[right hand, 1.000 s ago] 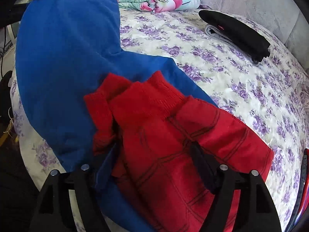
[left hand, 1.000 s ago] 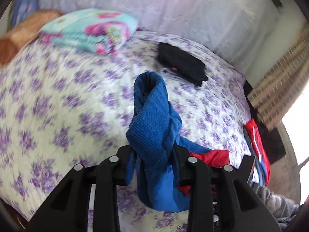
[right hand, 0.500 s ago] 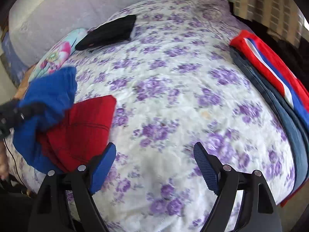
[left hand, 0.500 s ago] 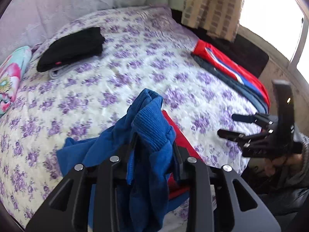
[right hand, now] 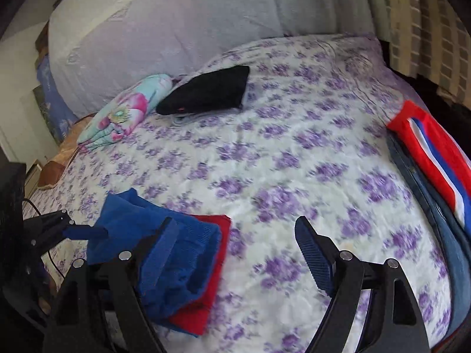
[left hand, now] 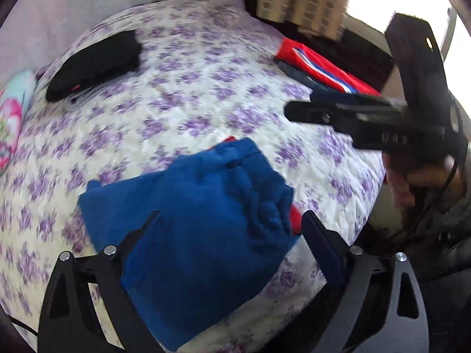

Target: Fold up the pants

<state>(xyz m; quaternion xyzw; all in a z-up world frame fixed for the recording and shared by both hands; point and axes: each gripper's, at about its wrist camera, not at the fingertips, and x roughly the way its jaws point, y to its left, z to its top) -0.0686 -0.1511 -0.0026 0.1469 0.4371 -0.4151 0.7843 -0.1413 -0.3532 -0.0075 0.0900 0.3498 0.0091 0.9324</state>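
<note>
The blue and red pants (left hand: 200,223) lie folded in a bundle on the floral bed near its front edge, blue side up with red showing at the edges. They also show in the right wrist view (right hand: 176,261), low on the left. My left gripper (left hand: 232,229) is open just above the bundle and holds nothing. My right gripper (right hand: 235,247) is open and empty, to the right of the bundle. It shows in the left wrist view (left hand: 338,111) at the right, held in a hand.
A black folded garment (right hand: 209,91) lies at the back of the bed (right hand: 294,153), with a floral folded cloth (right hand: 123,120) to its left. A pile of red, blue and denim clothes (right hand: 432,161) lies along the right edge. A curtain hangs beyond.
My left gripper has opened and let go of the blue pants, which now lie folded on the bed. My right gripper, open since half a second ago, has moved closer to the bundle.
</note>
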